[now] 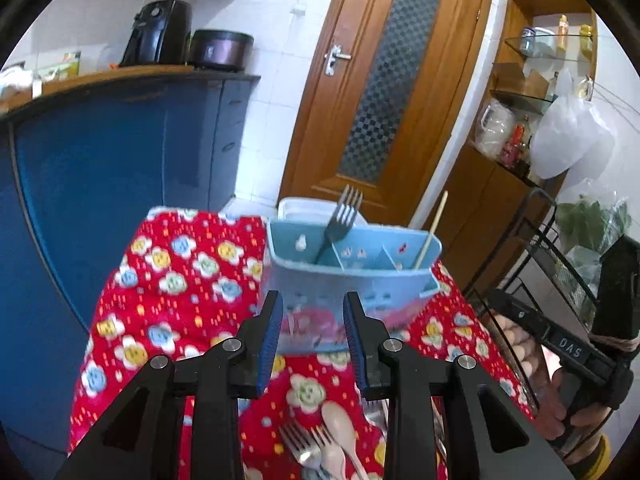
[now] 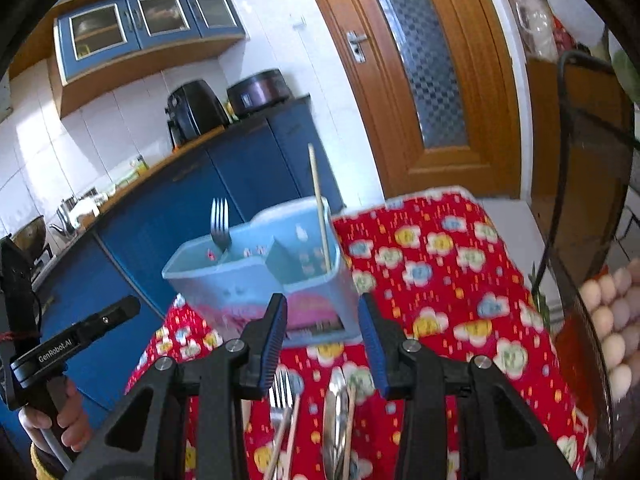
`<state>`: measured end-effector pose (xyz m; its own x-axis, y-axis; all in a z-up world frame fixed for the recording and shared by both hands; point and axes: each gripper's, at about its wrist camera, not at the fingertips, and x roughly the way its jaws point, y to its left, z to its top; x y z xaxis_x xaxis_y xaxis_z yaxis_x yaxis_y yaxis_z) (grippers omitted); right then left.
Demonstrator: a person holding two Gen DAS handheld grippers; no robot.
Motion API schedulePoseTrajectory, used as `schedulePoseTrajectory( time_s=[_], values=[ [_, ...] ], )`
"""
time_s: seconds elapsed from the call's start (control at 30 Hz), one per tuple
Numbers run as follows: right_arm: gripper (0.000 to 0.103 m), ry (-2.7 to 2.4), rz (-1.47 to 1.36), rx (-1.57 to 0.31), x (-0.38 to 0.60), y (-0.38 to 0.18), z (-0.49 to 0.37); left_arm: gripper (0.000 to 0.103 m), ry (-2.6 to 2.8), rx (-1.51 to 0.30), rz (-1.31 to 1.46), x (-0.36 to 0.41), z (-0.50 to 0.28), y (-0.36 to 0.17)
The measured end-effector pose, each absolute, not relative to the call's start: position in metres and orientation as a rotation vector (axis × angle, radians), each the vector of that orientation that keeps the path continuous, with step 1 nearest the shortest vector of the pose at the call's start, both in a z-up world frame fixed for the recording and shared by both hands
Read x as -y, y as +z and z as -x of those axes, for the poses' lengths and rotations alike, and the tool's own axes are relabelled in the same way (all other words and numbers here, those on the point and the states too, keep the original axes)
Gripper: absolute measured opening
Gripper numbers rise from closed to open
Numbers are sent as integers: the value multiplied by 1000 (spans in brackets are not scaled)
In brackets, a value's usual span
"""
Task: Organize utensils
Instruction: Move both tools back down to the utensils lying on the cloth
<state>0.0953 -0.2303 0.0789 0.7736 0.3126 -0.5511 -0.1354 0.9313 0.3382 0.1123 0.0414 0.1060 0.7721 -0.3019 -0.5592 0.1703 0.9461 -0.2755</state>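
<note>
Utensils lie loose on the near edge of your red flowered cloth: forks and a pale spoon in the left wrist view, a fork, a metal spoon and thin sticks in the right wrist view. At the cloth's far edge stands the light blue caddy, a fork upright in its left compartment, a wooden chopstick leaning in its right one. Your left gripper hangs above the cloth with jaws apart, nothing between them. Your right gripper is likewise parted and empty. Your left handle reads "GenRobot.AI"; your right handle carries a tag reading "DAS".
</note>
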Motion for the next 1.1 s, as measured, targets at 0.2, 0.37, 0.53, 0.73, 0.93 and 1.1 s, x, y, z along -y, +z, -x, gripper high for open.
schedulePoseTrajectory(
  time_s=[0.2, 0.37, 0.53, 0.73, 0.93, 1.1],
  values=[
    [40, 231, -284, -718, 231, 55, -87, 32, -255, -700, 233, -43, -103, 84],
    [40, 226, -274, -790, 229, 36, -84, 32, -249, -750, 244, -44, -99, 67],
    [40, 219, -253, -855, 227, 17, -77, 32, -242, -802, 258, -47, -95, 49],
    [40, 216, -266, -904, 232, 2, -69, 32, -233, -867, 264, -48, -92, 29],
    [40, 220, -246, -943, 230, -9, -61, 32, -241, -924, 274, -43, -90, 12],
    [40, 235, -205, -951, 224, -14, -56, 32, -248, -975, 284, -40, -86, -3]
  ],
)
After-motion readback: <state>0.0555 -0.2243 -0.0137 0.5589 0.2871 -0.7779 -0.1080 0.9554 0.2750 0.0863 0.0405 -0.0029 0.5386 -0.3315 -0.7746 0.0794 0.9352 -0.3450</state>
